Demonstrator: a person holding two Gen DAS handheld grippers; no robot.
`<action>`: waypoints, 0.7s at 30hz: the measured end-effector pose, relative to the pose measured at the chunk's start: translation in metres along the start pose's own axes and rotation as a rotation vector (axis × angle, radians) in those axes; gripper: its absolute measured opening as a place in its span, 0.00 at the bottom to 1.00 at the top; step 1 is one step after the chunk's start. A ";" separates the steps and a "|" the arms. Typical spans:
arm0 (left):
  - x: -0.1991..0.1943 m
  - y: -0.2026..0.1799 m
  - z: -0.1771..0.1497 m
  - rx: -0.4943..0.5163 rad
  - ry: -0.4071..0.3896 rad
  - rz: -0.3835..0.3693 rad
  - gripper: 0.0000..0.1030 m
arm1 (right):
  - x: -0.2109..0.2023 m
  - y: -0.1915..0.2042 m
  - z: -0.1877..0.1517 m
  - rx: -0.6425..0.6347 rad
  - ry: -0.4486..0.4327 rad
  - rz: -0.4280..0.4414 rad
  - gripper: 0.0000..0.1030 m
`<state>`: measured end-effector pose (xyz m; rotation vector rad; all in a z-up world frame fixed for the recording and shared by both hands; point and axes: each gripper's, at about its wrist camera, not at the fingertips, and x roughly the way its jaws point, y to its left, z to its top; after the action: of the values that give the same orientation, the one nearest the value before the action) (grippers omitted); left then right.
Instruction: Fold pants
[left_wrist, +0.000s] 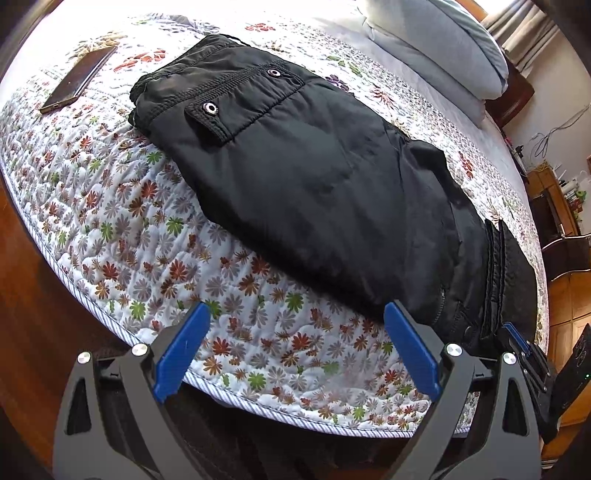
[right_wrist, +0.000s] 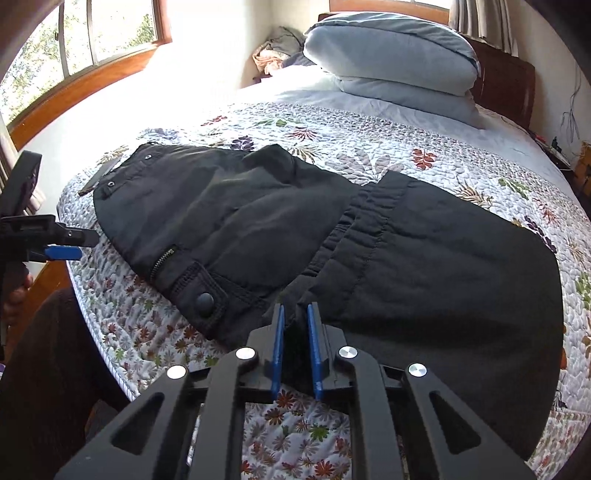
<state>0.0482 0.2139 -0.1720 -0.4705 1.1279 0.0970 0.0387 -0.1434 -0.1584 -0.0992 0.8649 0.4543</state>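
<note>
Black pants (left_wrist: 314, 177) lie on the floral quilt, folded lengthwise, with the waistband and snap pocket at the far left. In the right wrist view the pants (right_wrist: 258, 221) spread across the bed's near side. My left gripper (left_wrist: 295, 314) is open and empty, hovering over the quilt at the bed's near edge, just short of the pants. It also shows at the left edge of the right wrist view (right_wrist: 70, 245). My right gripper (right_wrist: 295, 314) is shut on a bunched fold of the pants near a snap tab (right_wrist: 205, 301); it shows at the lower right of the left wrist view (left_wrist: 517, 339).
A phone (left_wrist: 79, 79) lies on the quilt beyond the waistband. Stacked grey pillows (right_wrist: 391, 55) sit at the headboard. The quilt's piped edge (left_wrist: 258, 400) runs near me, with wooden floor (left_wrist: 26, 280) below it. Shelves and cables stand at the right wall (left_wrist: 565, 199).
</note>
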 end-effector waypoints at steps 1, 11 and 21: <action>0.001 0.005 0.003 -0.012 -0.004 0.005 0.92 | 0.000 -0.001 0.000 0.001 0.000 0.005 0.13; 0.007 0.103 0.050 -0.438 -0.027 -0.141 0.92 | -0.031 -0.010 0.008 0.074 -0.068 0.083 0.39; 0.019 0.133 0.058 -0.620 -0.042 -0.429 0.91 | -0.057 -0.035 0.009 0.154 -0.094 0.042 0.39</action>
<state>0.0644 0.3545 -0.2105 -1.2469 0.9203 0.0793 0.0281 -0.1920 -0.1125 0.0813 0.8075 0.4270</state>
